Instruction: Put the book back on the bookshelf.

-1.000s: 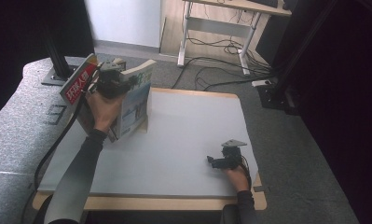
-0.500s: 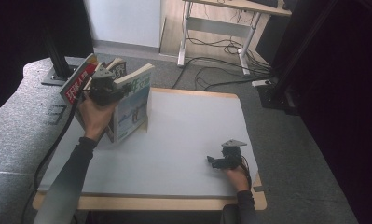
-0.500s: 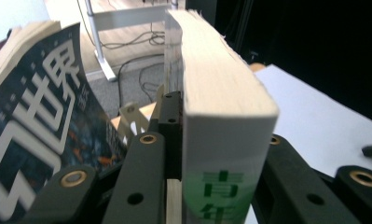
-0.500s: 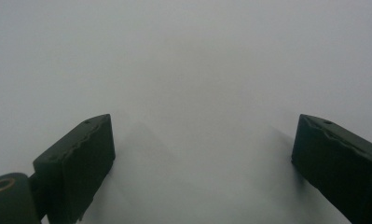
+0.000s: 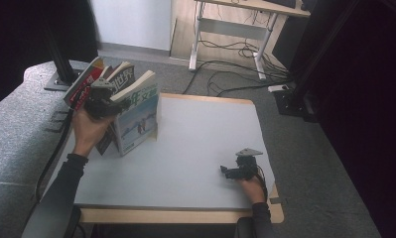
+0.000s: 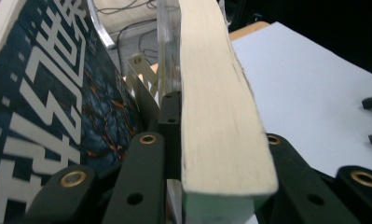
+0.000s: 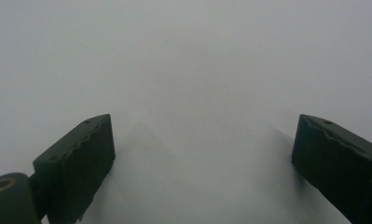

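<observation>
A thick book with a pale blue cover [image 5: 136,119] stands on edge at the left of the white table [image 5: 200,139]. My left gripper [image 5: 100,99] is shut on it from above. In the left gripper view its cream page edge [image 6: 221,107] runs up between the two black jaws of that gripper [image 6: 221,144], which press on both sides. A dark blue book with white characters [image 6: 58,93] leans right beside it. My right gripper [image 5: 228,172] rests on the table near the front right corner, its jaws [image 7: 202,154] standing wide apart over bare tabletop.
A red-covered book [image 5: 81,82] and another book [image 5: 121,74] lean at the table's left edge. A metal bookend [image 6: 139,81] and a clear plate stand behind the held book. A black post [image 5: 61,59] rises at the left. A desk frame [image 5: 245,29] and cables lie beyond.
My left hand has shifted a little to the left and slightly lower, carrying the pale blue book closer to the leaning books. The right gripper has stayed where it was.
</observation>
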Demonstrator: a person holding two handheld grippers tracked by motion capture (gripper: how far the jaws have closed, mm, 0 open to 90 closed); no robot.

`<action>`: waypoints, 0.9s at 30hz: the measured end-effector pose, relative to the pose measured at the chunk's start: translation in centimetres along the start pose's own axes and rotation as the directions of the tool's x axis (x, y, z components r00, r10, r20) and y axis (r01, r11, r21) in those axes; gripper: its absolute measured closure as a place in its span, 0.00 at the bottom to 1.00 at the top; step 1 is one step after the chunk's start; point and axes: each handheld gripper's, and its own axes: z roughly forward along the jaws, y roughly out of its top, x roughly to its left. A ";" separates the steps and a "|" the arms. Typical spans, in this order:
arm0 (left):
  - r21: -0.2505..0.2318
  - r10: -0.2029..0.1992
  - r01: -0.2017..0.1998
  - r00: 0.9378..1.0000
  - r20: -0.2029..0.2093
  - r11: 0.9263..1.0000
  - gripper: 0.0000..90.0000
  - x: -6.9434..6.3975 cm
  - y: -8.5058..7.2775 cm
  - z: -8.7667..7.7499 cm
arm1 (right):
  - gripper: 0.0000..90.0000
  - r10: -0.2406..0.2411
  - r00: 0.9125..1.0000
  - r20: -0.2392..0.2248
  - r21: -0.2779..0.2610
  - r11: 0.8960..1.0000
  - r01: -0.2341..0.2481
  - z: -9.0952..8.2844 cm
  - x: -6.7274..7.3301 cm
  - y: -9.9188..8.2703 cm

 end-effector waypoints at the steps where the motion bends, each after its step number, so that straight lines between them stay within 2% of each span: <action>1: 0.009 0.007 -0.007 1.000 0.004 1.000 0.81 0.0 -0.1 -0.1 | 0.06 0.000 1.000 0.000 0.000 1.000 0.000 0.0 0.0 0.0; 7: 0.030 0.031 -0.031 0.999 0.012 0.999 0.80 -0.1 -0.3 -0.4 | 0.06 0.000 1.000 0.000 0.000 1.000 0.000 0.0 0.0 0.0; 15: 0.052 0.048 -0.047 0.999 -0.005 0.998 0.78 -0.4 0.8 -0.1 | 0.06 -0.001 1.000 0.000 0.000 1.000 0.001 0.0 0.0 0.0; 19: 0.056 0.039 -0.038 0.999 -0.012 0.998 0.77 -0.3 1.4 0.2 | 0.06 0.000 1.000 0.000 0.000 1.000 0.000 0.0 0.0 0.0; 22: 0.075 0.018 -0.017 1.000 -0.017 0.997 0.80 -0.4 2.0 0.4 | 0.06 -0.001 1.000 0.000 -0.001 1.000 0.001 0.0 0.0 0.0; 27: 0.060 -0.009 0.011 1.000 -0.029 0.998 0.82 -0.6 2.2 0.6 | 0.06 -0.002 1.000 0.000 -0.001 1.000 0.002 0.0 0.0 0.0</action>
